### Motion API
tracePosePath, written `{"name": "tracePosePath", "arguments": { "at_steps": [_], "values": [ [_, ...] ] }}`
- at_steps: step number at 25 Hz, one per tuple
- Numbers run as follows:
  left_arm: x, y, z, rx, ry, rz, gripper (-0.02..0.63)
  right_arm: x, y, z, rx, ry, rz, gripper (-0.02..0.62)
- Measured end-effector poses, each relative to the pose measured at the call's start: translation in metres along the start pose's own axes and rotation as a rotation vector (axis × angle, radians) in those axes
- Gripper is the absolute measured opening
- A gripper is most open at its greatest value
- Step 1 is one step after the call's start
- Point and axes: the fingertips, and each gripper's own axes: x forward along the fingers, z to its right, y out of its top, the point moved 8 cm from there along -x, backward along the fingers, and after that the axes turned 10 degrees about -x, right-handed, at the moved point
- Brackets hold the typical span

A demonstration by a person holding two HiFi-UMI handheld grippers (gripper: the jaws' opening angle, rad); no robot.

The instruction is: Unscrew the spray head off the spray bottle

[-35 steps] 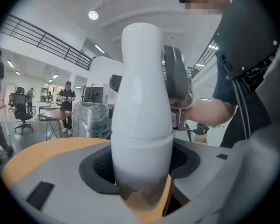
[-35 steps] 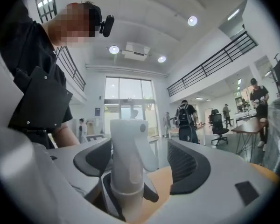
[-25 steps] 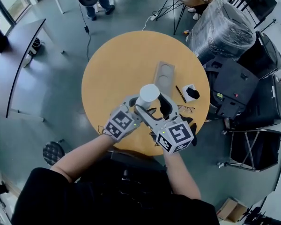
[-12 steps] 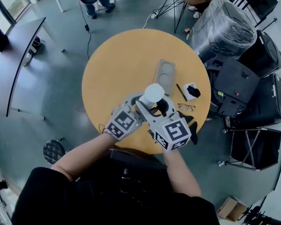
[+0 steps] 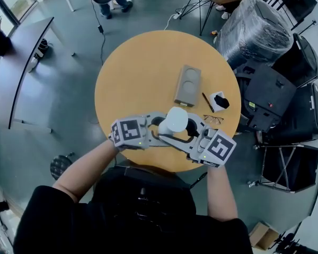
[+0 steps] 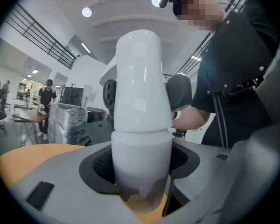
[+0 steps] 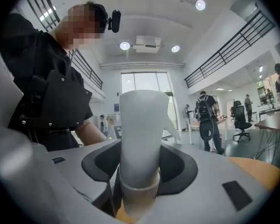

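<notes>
Both grippers meet over the table's (image 5: 138,67) near edge: left gripper (image 5: 160,128) fingers clamp the spray bottle (image 6: 142,162); right gripper (image 5: 176,131) fingers, just closing, apparently pinch its spray head (image 7: 140,125).

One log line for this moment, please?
left tongs: shut on spray bottle | right tongs: just closed further, gripping spray head
</notes>
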Motion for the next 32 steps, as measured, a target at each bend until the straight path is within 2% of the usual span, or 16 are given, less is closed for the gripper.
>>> {"name": "tracePosePath", "arguments": {
  "at_steps": [3,6,8,9,15,17,19,20,21,22,28,32],
  "values": [
    [0.0,0.001,0.009,0.037,-0.069,-0.029,0.296,-0.001,0.002,-0.008,-0.019,0.069,0.003,0.238],
    [0.002,0.0,0.008,0.036,-0.025,-0.028,0.297,-0.004,-0.001,-0.004,0.008,0.032,-0.01,0.251],
    [0.002,-0.002,0.001,0.025,0.053,-0.016,0.298,-0.005,-0.003,0.0,0.031,-0.042,-0.021,0.316],
    [0.002,-0.003,-0.003,0.016,0.1,-0.009,0.298,-0.006,-0.004,0.002,0.044,-0.084,-0.019,0.329],
    [0.004,-0.005,-0.029,-0.039,0.377,0.022,0.298,-0.006,-0.008,0.015,0.094,-0.419,-0.006,0.334],
    [0.008,-0.007,-0.034,-0.043,0.424,0.016,0.298,-0.001,-0.01,0.017,0.078,-0.513,-0.014,0.333],
    [0.013,-0.009,-0.036,-0.033,0.437,0.002,0.298,0.003,-0.012,0.021,0.059,-0.578,-0.023,0.328],
    [0.016,-0.009,-0.036,-0.03,0.433,-0.001,0.299,0.003,-0.013,0.022,0.049,-0.595,-0.028,0.288],
    [0.017,-0.009,-0.036,-0.029,0.424,0.0,0.299,0.004,-0.013,0.023,0.041,-0.597,-0.029,0.222],
    [0.018,-0.008,-0.036,-0.03,0.411,0.005,0.299,0.003,-0.012,0.024,0.035,-0.584,-0.027,0.215],
    [0.018,-0.008,-0.032,-0.005,0.276,-0.019,0.298,-0.006,-0.011,0.027,0.071,-0.383,0.014,0.209],
    [0.017,-0.007,-0.027,0.002,0.163,-0.028,0.298,-0.007,-0.007,0.025,0.035,-0.233,0.023,0.209]
  ]
}}
